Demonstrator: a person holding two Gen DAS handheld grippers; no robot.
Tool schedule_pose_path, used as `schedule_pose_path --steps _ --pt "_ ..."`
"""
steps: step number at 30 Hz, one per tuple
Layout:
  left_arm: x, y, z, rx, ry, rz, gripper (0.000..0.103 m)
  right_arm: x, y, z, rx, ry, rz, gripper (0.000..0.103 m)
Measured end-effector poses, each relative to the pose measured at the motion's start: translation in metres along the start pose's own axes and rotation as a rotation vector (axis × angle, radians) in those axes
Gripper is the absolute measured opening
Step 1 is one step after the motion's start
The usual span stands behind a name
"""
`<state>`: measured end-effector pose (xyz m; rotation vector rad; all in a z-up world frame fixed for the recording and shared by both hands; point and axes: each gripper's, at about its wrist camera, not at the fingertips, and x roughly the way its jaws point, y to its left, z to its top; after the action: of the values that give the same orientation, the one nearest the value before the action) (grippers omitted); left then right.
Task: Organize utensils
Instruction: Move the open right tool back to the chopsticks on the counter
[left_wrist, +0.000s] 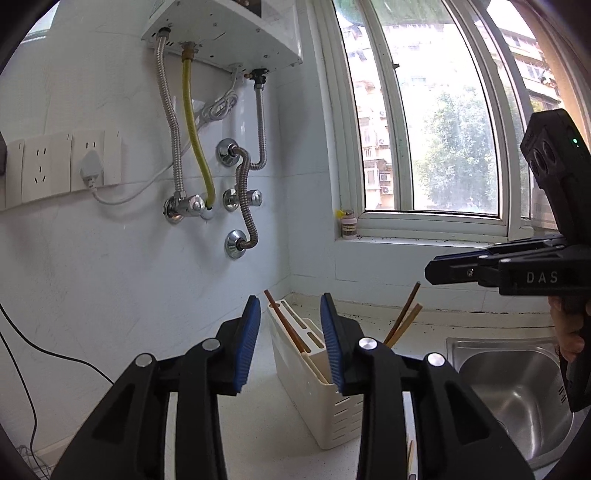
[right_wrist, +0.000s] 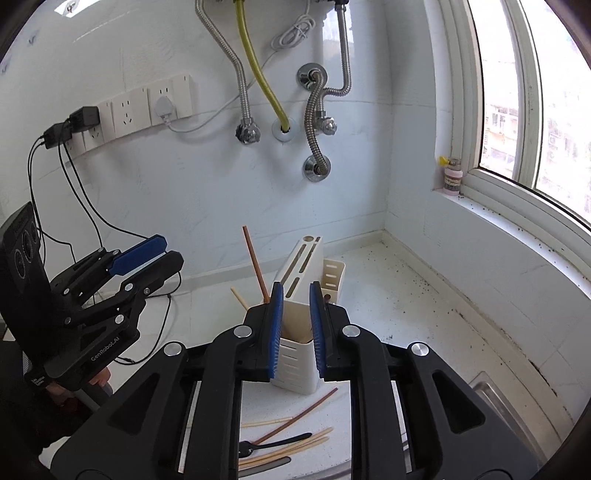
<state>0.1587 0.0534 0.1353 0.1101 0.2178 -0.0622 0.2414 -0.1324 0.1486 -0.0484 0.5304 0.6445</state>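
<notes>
Holder (right_wrist: 295, 332) apparently beyond right tool (right_wrist: 296, 328)

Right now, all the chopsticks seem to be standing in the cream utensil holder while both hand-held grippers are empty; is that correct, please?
Not quite: several chopsticks lie loose on the counter before the utensil holder, as the right wrist view shows. The left hand-held gripper and right hand-held gripper are indeed empty.

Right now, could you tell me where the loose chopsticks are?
In the right wrist view, the loose chopsticks lie on the counter just in front of the white utensil holder, beside a black utensil.
</notes>
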Motion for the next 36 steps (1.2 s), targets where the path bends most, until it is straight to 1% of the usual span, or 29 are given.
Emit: schedule_pose_path --steps 1,3,5,7,8,10,13,17,19,24,27,30,34,36 --pt "-0.005 -0.001 0.000 0.009 -0.009 -0.008 0.038 -0.007 -0.003 -0.001 0.018 -0.017 0.011 0.015" --pt "-0.016 -0.001 -0.001 0.012 -0.019 -0.046 0.039 -0.020 -0.009 -0.004 0.061 -0.040 0.029 0.015" --pt "-0.027 -0.004 -0.006 0.021 -0.015 -0.092 0.039 -0.031 -0.015 -0.010 0.092 -0.057 0.026 0.015" --pt "-0.033 -0.008 -0.015 0.054 0.018 -0.131 0.039 -0.040 -0.020 -0.020 0.133 -0.060 0.021 0.015" --pt "-0.033 -0.011 -0.021 0.075 0.050 -0.158 0.039 -0.043 -0.024 -0.026 0.157 -0.051 0.022 0.015" --pt "-0.030 -0.017 -0.036 0.118 0.121 -0.200 0.039 -0.040 -0.031 -0.040 0.203 -0.008 0.012 0.015" --pt "-0.015 -0.026 -0.065 0.169 0.270 -0.276 0.039 -0.029 -0.045 -0.067 0.290 0.060 -0.006 0.015" --pt "0.010 -0.030 -0.100 0.178 0.429 -0.328 0.039 0.001 -0.065 -0.110 0.429 0.189 0.001 0.015" --pt "0.020 -0.032 -0.114 0.186 0.480 -0.340 0.039 0.017 -0.071 -0.131 0.482 0.241 0.008 0.014" --pt "0.045 -0.038 -0.143 0.240 0.573 -0.353 0.039 0.056 -0.082 -0.179 0.629 0.369 0.000 0.012" --pt "0.054 -0.038 -0.156 0.254 0.616 -0.366 0.039 0.072 -0.081 -0.195 0.683 0.398 -0.020 0.012" --pt "0.061 -0.042 -0.166 0.302 0.649 -0.383 0.039 0.085 -0.078 -0.199 0.728 0.409 -0.020 0.013" --pt "0.071 -0.045 -0.171 0.324 0.678 -0.420 0.039 0.100 -0.068 -0.197 0.711 0.440 -0.083 0.014" --pt "0.078 -0.045 -0.174 0.342 0.702 -0.438 0.035 0.108 -0.063 -0.197 0.696 0.459 -0.120 0.014"
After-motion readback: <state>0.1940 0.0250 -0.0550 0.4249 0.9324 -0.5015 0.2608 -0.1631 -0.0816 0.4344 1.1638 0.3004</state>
